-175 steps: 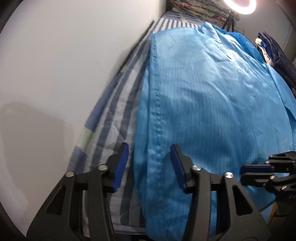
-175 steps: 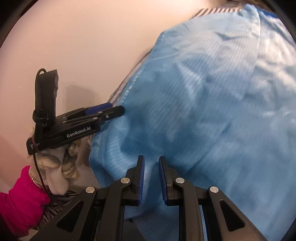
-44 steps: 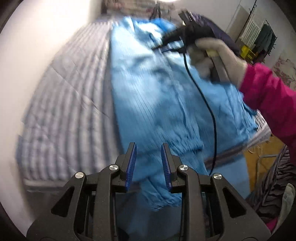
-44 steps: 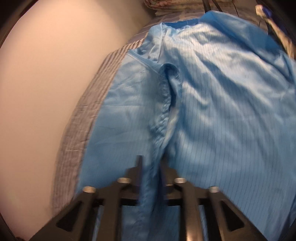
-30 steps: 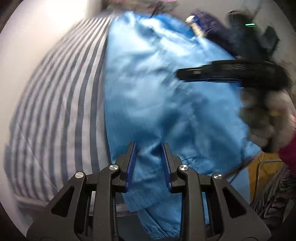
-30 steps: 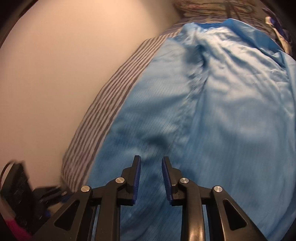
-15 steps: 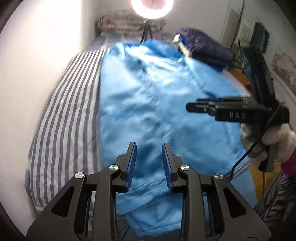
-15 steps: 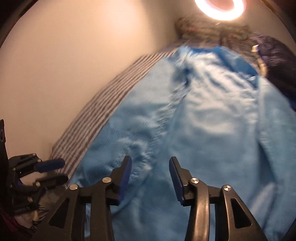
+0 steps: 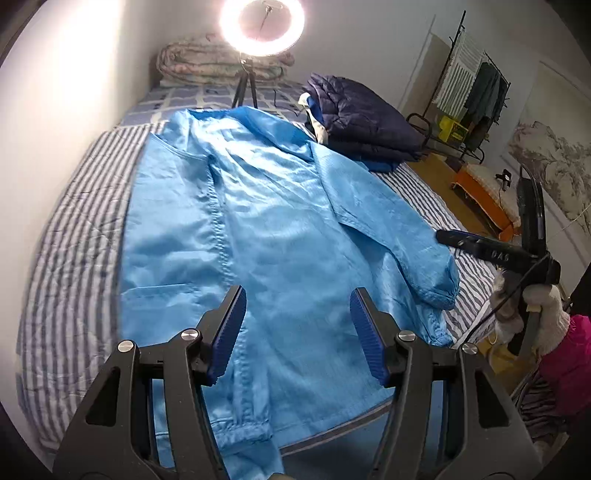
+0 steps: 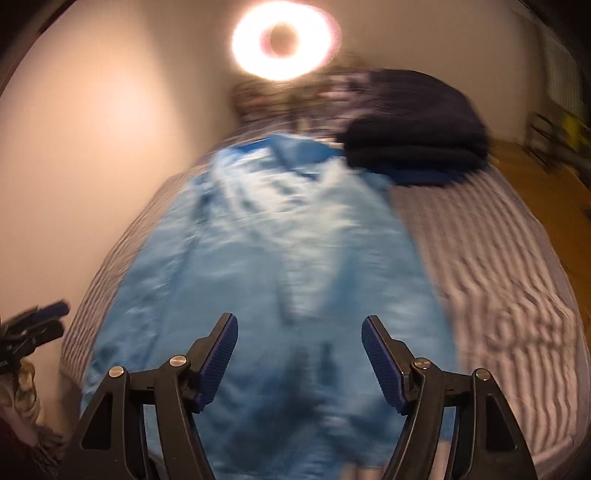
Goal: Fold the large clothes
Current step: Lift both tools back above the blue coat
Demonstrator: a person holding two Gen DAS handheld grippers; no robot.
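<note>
A large light-blue coat (image 9: pixel 266 229) lies spread lengthwise on the striped bed (image 9: pixel 66 236), collar at the far end, one sleeve (image 9: pixel 417 254) lying out to the right, hem hanging over the near edge. My left gripper (image 9: pixel 297 314) hovers above the hem end, its jaws opening, nothing between them. The right gripper (image 9: pixel 443 236) shows at the right in a gloved hand, off the cloth. In the blurred right wrist view, the right gripper (image 10: pixel 299 343) hangs over the coat (image 10: pixel 280 266), jaws opening and empty; the left gripper (image 10: pixel 40 321) peeks in at the left edge.
A folded dark navy jacket (image 9: pixel 362 118) sits at the bed's far right. A lit ring light (image 9: pixel 262 26) on a tripod and rolled bedding (image 9: pixel 207 62) stand at the head. A white wall (image 9: pixel 51 103) runs along the left; wooden floor, an orange stool (image 9: pixel 484 199) and a clothes rack (image 9: pixel 469 88) are to the right.
Both grippers have let go of the coat, pulled back and up from it, and their jaws have spread wide. The right gripper swung to the right, off the coat.
</note>
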